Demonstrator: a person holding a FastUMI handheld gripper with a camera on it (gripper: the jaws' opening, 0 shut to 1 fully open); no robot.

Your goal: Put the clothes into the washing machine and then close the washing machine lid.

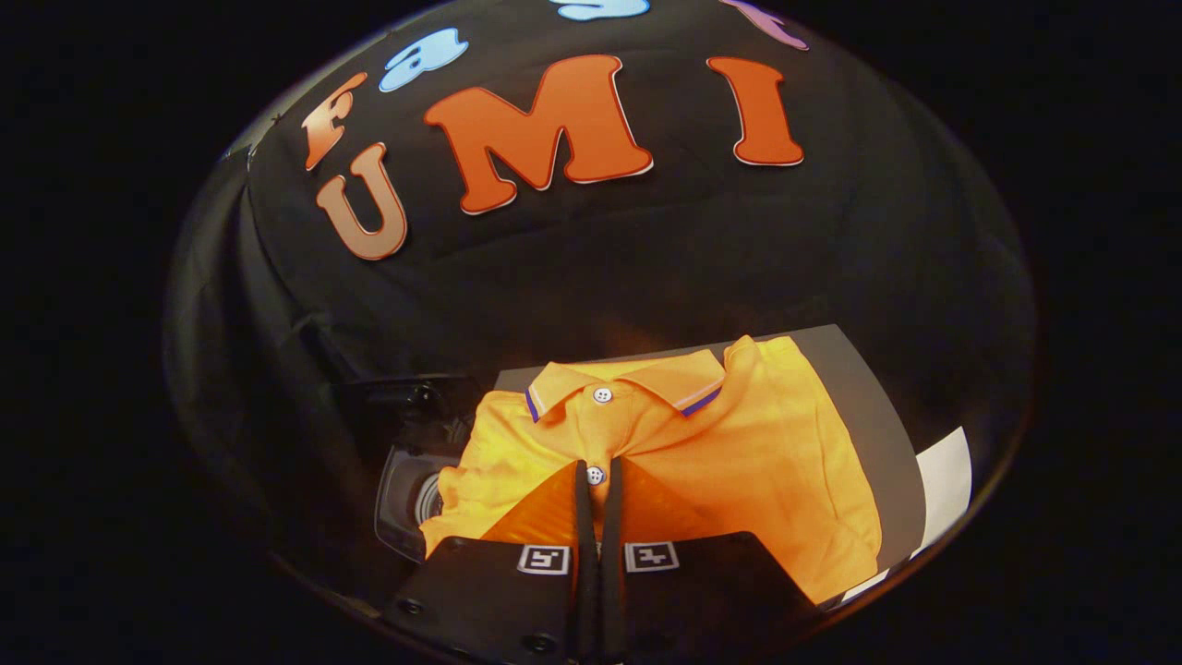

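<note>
An orange polo shirt [739, 443] with a blue-trimmed collar and white buttons lies folded on a dark grey surface [863, 397]. My gripper [597, 473] is down on the shirt's front. Its two fingers stand almost together along the button placket, pinching the fabric, and a white button shows right at their tips. The shirt's left sleeve hangs over the edge toward the washing machine's open mouth [411, 499], which sits low beside the fingers on the left. The machine's dark lid [406, 397] stands raised behind the opening.
A white sheet [944, 480] lies on the grey surface to the right of the shirt. The black cloth wall rises close behind the shirt and the machine.
</note>
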